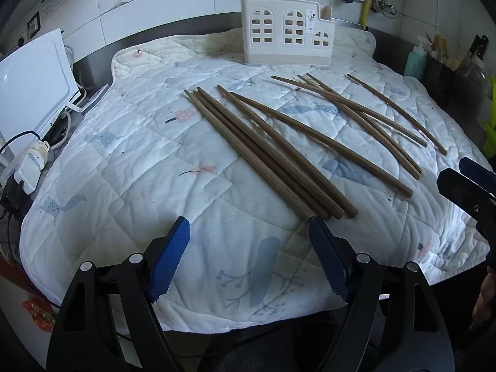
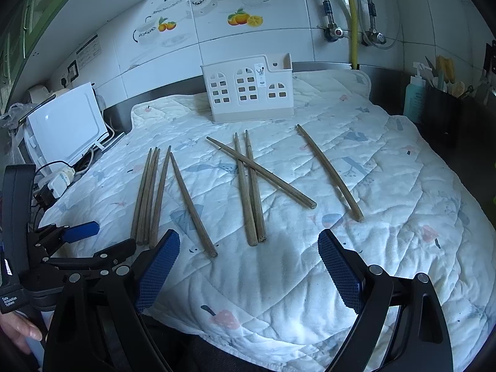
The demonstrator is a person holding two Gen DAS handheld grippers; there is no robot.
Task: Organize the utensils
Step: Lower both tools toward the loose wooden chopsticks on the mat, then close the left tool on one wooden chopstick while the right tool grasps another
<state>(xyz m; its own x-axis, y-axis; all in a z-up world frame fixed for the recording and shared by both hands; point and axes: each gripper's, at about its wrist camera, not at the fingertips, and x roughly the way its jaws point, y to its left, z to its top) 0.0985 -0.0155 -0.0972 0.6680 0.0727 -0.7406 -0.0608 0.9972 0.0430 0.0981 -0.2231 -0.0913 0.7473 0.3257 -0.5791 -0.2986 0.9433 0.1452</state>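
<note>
- We see brown wooden chopsticks [image 2: 248,186] lying loose on a white quilted mat [image 2: 387,217] that covers the counter.
- At the left of the right wrist view a bundle of four chopsticks [image 2: 148,195] lies close together, with a single chopstick [image 2: 192,204] just beside it.
- In the middle, two lie side by side and a third chopstick [image 2: 263,173] crosses over them; one more chopstick [image 2: 330,173] lies apart on the right.
- A white utensil holder [image 2: 248,90] with arched window cut-outs stands upright at the far edge of the mat, well apart from the chopsticks.
- Our left gripper [image 1: 249,257] hovers just short of the near ends of the bundle; its blue pads [image 1: 169,263] stand wide apart with nothing between them.
- Our right gripper [image 2: 248,272] is spread wide too, gripping nothing, with the near ends of the middle pair just ahead of it.
- A white appliance [image 2: 65,124] and a power strip [image 1: 28,170] sit off the mat's left side.
</note>
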